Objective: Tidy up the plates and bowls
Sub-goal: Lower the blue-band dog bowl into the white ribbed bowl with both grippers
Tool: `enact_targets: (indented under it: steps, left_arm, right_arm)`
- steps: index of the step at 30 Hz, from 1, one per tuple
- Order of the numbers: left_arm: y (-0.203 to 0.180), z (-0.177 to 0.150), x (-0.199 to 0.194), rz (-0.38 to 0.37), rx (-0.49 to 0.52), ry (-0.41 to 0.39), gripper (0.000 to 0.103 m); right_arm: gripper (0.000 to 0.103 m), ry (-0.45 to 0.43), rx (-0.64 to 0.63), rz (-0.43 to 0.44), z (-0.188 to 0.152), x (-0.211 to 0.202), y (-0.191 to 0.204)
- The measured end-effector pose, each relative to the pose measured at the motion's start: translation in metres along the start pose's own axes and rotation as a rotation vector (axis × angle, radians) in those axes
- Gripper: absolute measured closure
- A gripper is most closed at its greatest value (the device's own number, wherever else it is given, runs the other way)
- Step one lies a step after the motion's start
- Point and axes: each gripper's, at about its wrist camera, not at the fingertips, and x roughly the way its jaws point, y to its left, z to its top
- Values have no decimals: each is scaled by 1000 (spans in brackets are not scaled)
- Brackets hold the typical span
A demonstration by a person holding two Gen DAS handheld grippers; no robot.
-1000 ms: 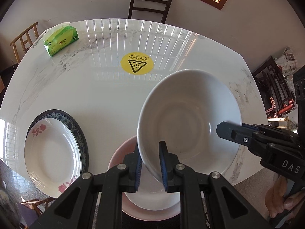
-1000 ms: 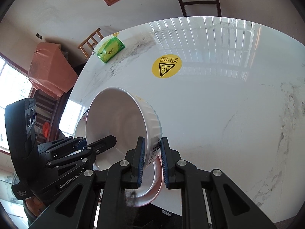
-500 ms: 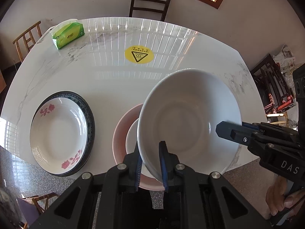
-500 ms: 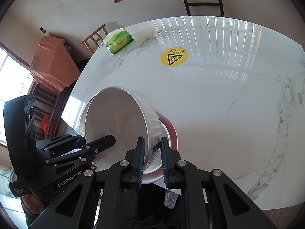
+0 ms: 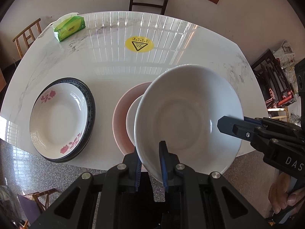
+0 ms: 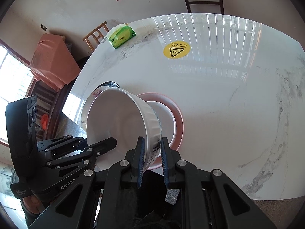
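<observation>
Left wrist view: the left gripper (image 5: pixel 150 164) is clamped on the near rim of a large white bowl (image 5: pixel 186 118), which is held tilted above the near edge of the marble table (image 5: pixel 114 66). The right gripper (image 5: pixel 231 123) grips the opposite rim from the right. Beneath the bowl sits a pink plate (image 5: pixel 122 114) carrying a smaller white dish (image 5: pixel 133 122). To the left, apart from these, a floral plate (image 5: pixel 57 122) is stacked on a dark-rimmed plate (image 5: pixel 91 103). A green tissue pack (image 5: pixel 69 28) and a yellow warning sticker (image 5: pixel 139 44) lie farther back. Right wrist view: the right gripper (image 6: pixel 151 160) is closed on the ribbed wall of the white bowl (image 6: pixel 118 122); the left gripper (image 6: pixel 101 145) holds the other side. The pink plate (image 6: pixel 177 114) and white dish (image 6: pixel 164 114) lie just beyond. Assessment: the plates on the left appear sorted; the bowl is not yet set down, probably destined for the pink stack.
</observation>
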Motion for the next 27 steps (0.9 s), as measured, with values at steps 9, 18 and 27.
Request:
enact_targets:
  steps: [9,18,27]
  left_arm:
    - [4,-5,5,-1,-8,10,86]
    - [8,-5,10,-7,-28,19,85]
    - [10,-1,19,-9,-38,27,85]
  right_arm:
    - [87,3,2,-1,-5,4,3]
    - [87,12,17,1,-7,13,0]
    - [87,20,43,6,-6,23,-8]
